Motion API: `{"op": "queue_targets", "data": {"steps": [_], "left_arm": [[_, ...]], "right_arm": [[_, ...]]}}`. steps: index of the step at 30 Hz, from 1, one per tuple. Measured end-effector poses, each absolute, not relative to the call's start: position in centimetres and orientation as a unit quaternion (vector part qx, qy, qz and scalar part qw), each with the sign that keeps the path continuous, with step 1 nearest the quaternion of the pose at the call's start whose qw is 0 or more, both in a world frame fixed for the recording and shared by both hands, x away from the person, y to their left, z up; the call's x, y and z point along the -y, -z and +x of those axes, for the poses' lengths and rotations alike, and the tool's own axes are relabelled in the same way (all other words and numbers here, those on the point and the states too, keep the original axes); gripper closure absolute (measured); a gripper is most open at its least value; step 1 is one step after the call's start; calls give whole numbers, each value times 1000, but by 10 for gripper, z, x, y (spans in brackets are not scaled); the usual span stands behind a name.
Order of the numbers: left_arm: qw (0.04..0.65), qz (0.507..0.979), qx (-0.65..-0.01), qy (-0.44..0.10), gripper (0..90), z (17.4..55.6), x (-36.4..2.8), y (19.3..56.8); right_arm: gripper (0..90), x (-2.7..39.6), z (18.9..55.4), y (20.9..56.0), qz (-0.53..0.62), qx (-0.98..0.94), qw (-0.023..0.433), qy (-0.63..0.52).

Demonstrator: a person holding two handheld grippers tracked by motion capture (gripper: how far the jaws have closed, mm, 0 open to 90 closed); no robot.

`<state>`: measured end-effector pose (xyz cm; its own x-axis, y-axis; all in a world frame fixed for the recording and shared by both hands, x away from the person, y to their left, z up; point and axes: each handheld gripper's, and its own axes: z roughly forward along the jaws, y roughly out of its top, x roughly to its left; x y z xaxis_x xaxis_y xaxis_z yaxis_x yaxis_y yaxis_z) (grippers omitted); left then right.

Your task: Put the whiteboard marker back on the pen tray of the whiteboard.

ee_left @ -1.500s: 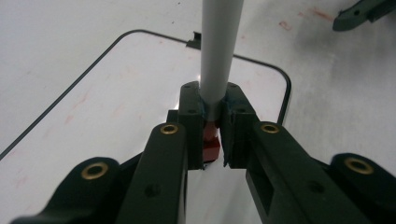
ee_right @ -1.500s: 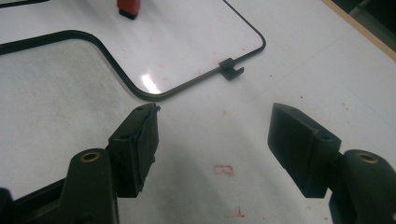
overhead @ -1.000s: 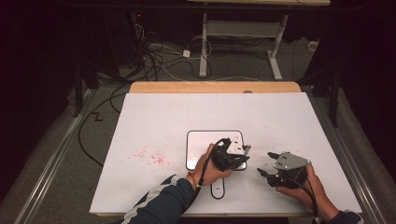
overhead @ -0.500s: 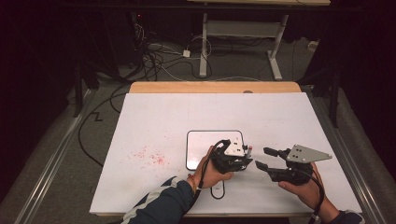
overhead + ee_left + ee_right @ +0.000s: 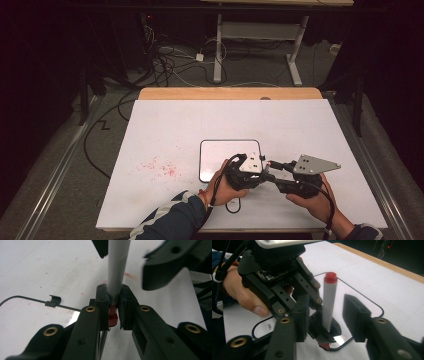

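**Marker held in one gripper, the other closing in on its barrel**

Nearest the person, the left gripper [image 5: 257,176] is clamped on the lower end of a grey-white marker [image 5: 329,307], its jaws pinching the barrel just above a red cap [image 5: 113,317]. The marker stands up out of that grip, over the near right corner of the small whiteboard [image 5: 215,155] that lies on the table [image 5: 165,125].

The right gripper [image 5: 325,317] straddles the barrel a little higher up. Its jaws have just been closing with the marker between them, but both pads stand clear of it, so it grips nothing yet.

The step in hand looks like a two-handed pull, probably to get the cap off. The next move calls for the right jaws to close squarely on the barrel, then a straight pull along the marker's axis while the left grip holds firm.

Count: two grippers, one marker with red at both ends, one whiteboard. Farther out, a scatter of red ink specks [image 5: 160,167] marks the white tabletop.
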<state>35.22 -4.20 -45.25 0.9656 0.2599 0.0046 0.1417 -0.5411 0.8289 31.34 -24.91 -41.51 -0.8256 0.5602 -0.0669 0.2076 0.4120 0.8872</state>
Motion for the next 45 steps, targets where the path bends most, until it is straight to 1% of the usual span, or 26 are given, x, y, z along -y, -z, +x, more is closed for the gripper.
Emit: {"op": "queue_targets", "data": {"steps": [1, 7, 9, 10, 12, 14, 15, 16, 17, 19, 21, 26, 30, 33, 39, 41, 43, 45], "left_arm": [[464, 876, -115, -63, 784, 352, 42, 453], [464, 875, -122, -64, 783, 351, 38, 453], [464, 875, -124, -65, 781, 351, 35, 453], [464, 874, -125, -70, 757, 351, 34, 452], [454, 877, -132, -87, 635, 350, 30, 451], [448, 878, -139, -96, 536, 350, 23, 449], [446, 876, -143, -112, 490, 349, 17, 448], [441, 876, -147, -131, 417, 347, 12, 446], [438, 875, -148, -145, 370, 345, 6, 444], [434, 871, -150, -173, 303, 340, -7, 440], [428, 869, -155, -196, 268, 335, -22, 438], [402, 860, -185, -253, 234, 320, -59, 437], [386, 858, -197, -276, 212, 305, -87, 443], [377, 858, -213, -275, 212, 296, -107, 447], [345, 855, -240, -304, 200, 292, -145, 454], [345, 851, -258, -301, 200, 293, -157, 457], [344, 848, -272, -297, 200, 294, -165, 460], [345, 847, -282, -290, 200, 295, -170, 462]], "right_arm": [[641, 249, 314, 416, 236, -820, 179, -490], [802, 243, 319, 415, 233, -818, 180, -494], [807, 240, 319, 415, 232, -820, 182, -491], [807, 239, 319, 414, 233, -820, 180, -490], [808, 239, 321, 413, 244, -817, 185, -488], [808, 243, 323, 409, 258, -815, 182, -487], [809, 245, 324, 407, 266, -813, 186, -484], [809, 248, 325, 405, 269, -813, 183, -483], [809, 250, 326, 403, 275, -813, 179, -480], [809, 253, 328, 401, 291, -815, 168, -472], [808, 256, 331, 400, 306, -816, 154, -466], [808, 257, 342, 403, 338, -820, 125, -446], [808, 255, 356, 409, 365, -816, 92, -440], [808, 252, 368, 416, 380, -813, 83, -433], [797, 245, 390, 429, 404, -802, 69, -435], [791, 243, 397, 435, 415, -798, 63, -433], [780, 241, 404, 441, 422, -797, 67, -427], [783, 241, 410, 447, 433, -792, 59, -426]]}}
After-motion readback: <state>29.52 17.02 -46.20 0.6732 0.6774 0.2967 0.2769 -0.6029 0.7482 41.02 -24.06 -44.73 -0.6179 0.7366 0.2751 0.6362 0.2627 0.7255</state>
